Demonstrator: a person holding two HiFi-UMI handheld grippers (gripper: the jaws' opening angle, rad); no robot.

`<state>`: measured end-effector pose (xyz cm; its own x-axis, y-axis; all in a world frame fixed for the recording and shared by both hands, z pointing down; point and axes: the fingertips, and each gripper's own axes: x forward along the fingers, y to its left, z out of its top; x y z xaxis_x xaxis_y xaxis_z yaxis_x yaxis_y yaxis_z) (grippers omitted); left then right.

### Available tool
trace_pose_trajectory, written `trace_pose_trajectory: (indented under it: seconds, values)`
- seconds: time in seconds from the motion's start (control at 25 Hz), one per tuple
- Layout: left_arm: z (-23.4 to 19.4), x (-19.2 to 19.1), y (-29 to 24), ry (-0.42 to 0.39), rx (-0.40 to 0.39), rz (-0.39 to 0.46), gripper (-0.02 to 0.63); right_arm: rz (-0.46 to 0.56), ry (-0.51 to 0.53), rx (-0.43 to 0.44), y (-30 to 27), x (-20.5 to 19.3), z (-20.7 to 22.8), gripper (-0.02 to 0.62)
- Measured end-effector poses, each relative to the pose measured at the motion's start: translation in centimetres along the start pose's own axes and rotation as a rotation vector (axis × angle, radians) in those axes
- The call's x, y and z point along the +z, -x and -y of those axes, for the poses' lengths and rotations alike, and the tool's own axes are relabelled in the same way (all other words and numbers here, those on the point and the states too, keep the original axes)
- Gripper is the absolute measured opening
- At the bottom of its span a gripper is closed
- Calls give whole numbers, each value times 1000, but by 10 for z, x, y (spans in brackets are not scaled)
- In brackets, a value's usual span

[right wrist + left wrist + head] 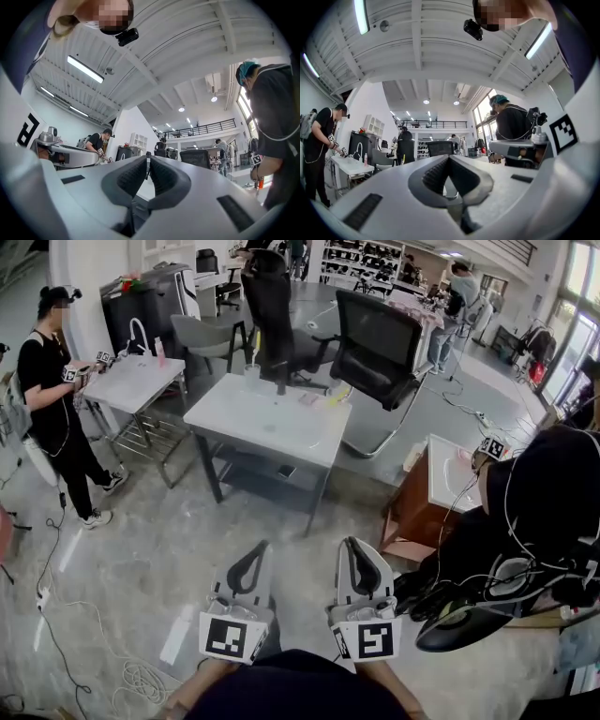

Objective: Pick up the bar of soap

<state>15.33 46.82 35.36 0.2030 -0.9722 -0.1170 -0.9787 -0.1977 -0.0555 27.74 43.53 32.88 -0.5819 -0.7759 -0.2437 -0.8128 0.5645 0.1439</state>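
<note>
The left gripper (263,546) and right gripper (349,543) are held side by side, tilted slightly upward. Both are clenched: in each gripper view the ribbed pads meet at the tips with nothing between them. Bare grey floor (178,549) lies just beyond the tips, and a white cable (112,652) trails off to the left gripper's side.

Straight ahead of both grippers, well apart from them, stands a white table (253,423). At its far edge lies a small pinkish piece (308,399). It may be the bar of soap, but it is too small to tell.

Out to the right gripper's side stands a low wooden cabinet (412,512) with a white top. Behind the table are black office chairs (375,343). Far to the left, a person in black (52,399) stands at a smaller white table (131,381).
</note>
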Motion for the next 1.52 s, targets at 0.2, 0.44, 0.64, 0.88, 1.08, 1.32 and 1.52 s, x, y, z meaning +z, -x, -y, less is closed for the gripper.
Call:
trace_pose_trajectory:
  seconds: [0.2, 0.44, 0.64, 0.88, 1.08, 1.32, 1.52]
  values:
    - [-40, -1, -55, -15, -29, 17, 0, 10, 8, -35, -63, -14, 15, 18]
    - [-101, 3, -140, -16, -65, 43, 0, -2, 13, -58, -159, -31, 31, 78]
    - [-150, -2, -192, -6, -95, 38, 0, -21, 16, -79, -228, -45, 37, 80]
    - [-199, -12, -235, 4, -107, 32, 0, -24, 23, -102, -285, -61, 38, 79]
    - [-224, -18, -256, -1, -102, 57, 0, -32, 34, -112, -310, -72, 39, 78]
    - [-240, -24, -271, 13, -104, 35, 0, -29, 34, -116, -333, -76, 42, 80]
    - [-248, -21, -279, 1, -96, 42, 0, -21, 33, -121, -341, -72, 47, 78]
